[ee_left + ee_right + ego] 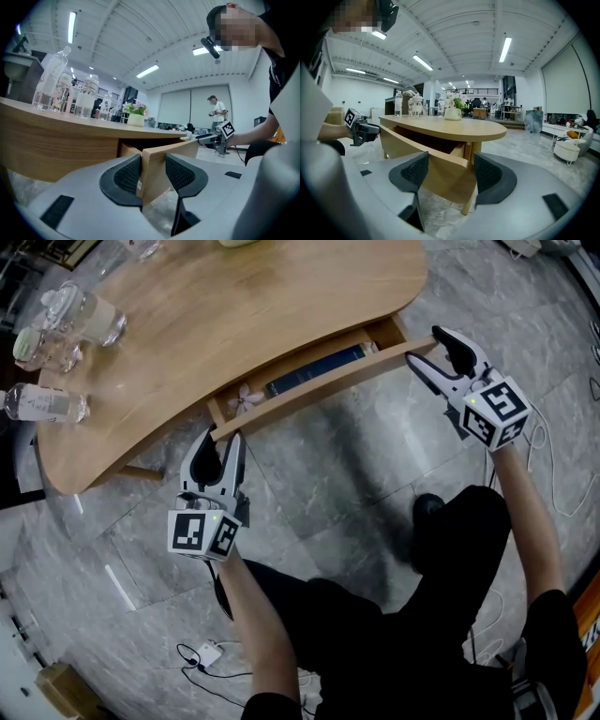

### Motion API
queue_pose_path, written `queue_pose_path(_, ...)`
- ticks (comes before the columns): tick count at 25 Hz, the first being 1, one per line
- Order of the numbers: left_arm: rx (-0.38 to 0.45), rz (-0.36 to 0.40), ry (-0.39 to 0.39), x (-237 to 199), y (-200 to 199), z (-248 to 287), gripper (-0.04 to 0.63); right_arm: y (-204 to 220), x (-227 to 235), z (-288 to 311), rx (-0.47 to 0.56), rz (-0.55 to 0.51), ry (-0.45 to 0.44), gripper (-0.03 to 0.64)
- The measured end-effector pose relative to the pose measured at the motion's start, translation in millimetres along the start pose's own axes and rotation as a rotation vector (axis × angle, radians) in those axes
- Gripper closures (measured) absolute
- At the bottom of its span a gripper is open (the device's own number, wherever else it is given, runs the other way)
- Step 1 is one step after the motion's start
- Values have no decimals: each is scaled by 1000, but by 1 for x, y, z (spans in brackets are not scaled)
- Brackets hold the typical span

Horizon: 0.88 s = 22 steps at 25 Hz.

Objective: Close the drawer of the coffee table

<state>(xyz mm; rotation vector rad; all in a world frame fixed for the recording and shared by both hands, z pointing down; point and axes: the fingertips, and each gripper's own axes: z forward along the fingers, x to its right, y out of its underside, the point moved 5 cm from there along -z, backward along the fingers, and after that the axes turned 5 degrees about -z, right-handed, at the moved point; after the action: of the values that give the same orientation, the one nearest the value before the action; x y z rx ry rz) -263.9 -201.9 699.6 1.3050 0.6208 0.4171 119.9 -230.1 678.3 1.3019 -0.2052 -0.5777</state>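
The oval wooden coffee table (234, 306) has its drawer pulled partly out. The long drawer front (319, 388) slants across the head view. Inside lie a dark blue book (314, 371) and a small pale flower (246, 397). My left gripper (222, 435) is shut on the left end of the drawer front (180, 149), wood filling the gap between its pads (129, 176). My right gripper (427, 345) holds the right end, its jaws set wider. The wood (417, 145) spans from one pad to the other in the right gripper view.
Plastic water bottles (42, 404) and glass jars (89, 315) stand on the table's far left. A potted plant (453, 110) sits on the top. My legs and a shoe (427, 512) are close behind the drawer. A cable with a white adapter (208, 652) lies on the marble floor.
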Motion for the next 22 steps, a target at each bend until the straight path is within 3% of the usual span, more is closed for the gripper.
queue_pose_path(8, 2, 11, -1, -21, -10, 19, 426, -8, 12, 27, 26, 32, 74, 356)
queue_pose_path(22, 22, 35, -36, -27, -11, 29, 425, -7, 19, 38, 65, 94, 98, 345)
